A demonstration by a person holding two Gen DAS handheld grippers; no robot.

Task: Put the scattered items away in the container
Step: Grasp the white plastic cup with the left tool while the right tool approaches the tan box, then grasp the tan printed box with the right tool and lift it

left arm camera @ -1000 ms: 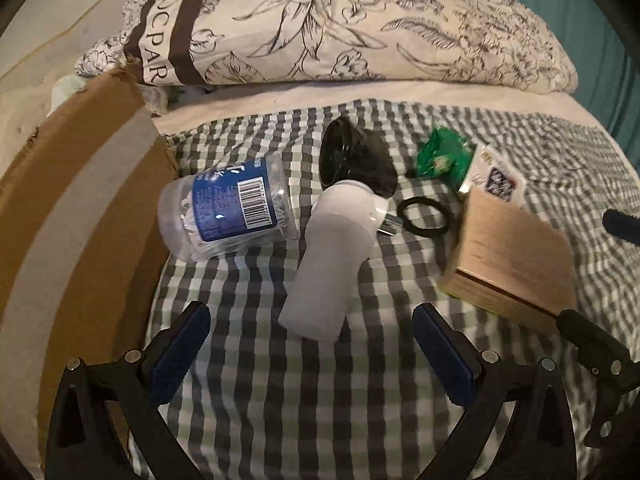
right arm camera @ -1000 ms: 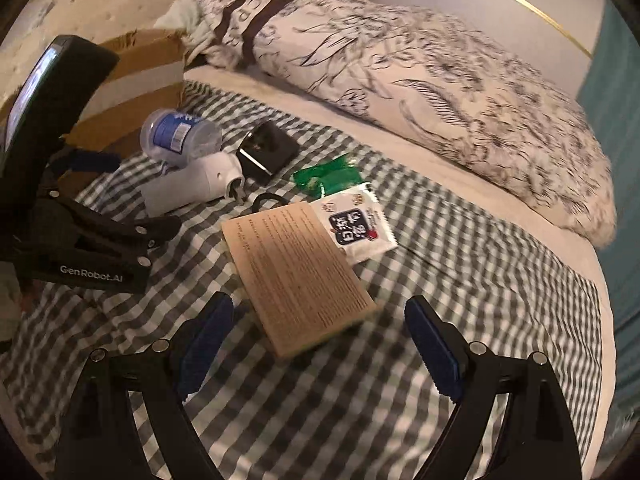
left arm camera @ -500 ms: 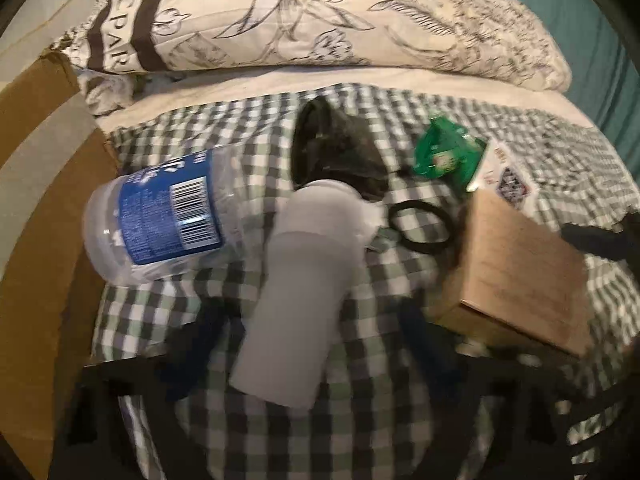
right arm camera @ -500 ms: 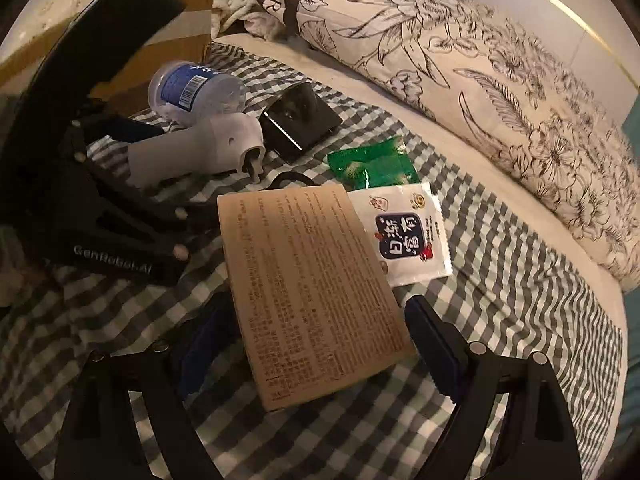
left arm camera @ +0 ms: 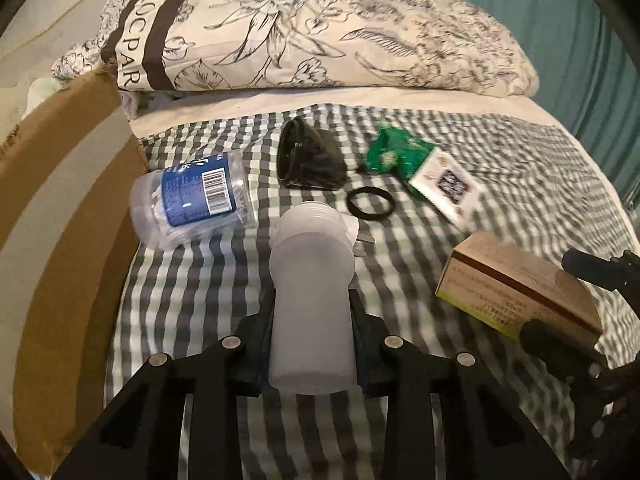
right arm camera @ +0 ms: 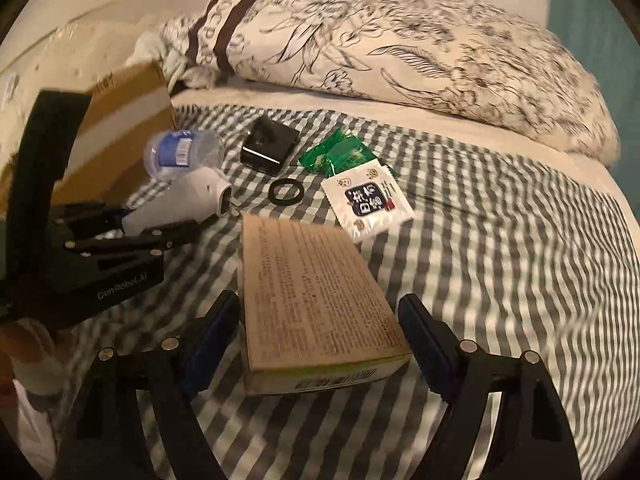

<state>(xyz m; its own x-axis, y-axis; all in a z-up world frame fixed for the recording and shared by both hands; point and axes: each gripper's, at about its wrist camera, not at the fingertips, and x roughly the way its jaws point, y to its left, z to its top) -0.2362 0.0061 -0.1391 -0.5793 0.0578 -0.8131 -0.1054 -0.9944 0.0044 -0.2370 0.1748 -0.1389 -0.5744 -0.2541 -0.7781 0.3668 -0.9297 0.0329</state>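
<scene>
My left gripper [left arm camera: 311,332] is shut on a white plug-in device [left arm camera: 312,300] lying on the checked bedspread; it also shows in the right wrist view [right arm camera: 180,200]. My right gripper [right arm camera: 320,332] is open, its pads on either side of a flat brown box [right arm camera: 316,292], also seen in the left wrist view [left arm camera: 516,292]. A cardboard box [left arm camera: 60,240] stands at the left. A clear bottle with a blue label [left arm camera: 192,200], a black case [left arm camera: 312,160], a black ring [left arm camera: 369,204], a green packet [left arm camera: 394,152] and a white sachet [left arm camera: 444,184] lie scattered.
A floral pillow [left arm camera: 312,32] lies along the head of the bed behind the items. A teal curtain [left arm camera: 580,40] hangs at the right. The checked spread [right arm camera: 520,280] stretches bare to the right of the brown box.
My left gripper moved forward and closed on the white device. My right gripper moved forward until its open pads flank the brown box.
</scene>
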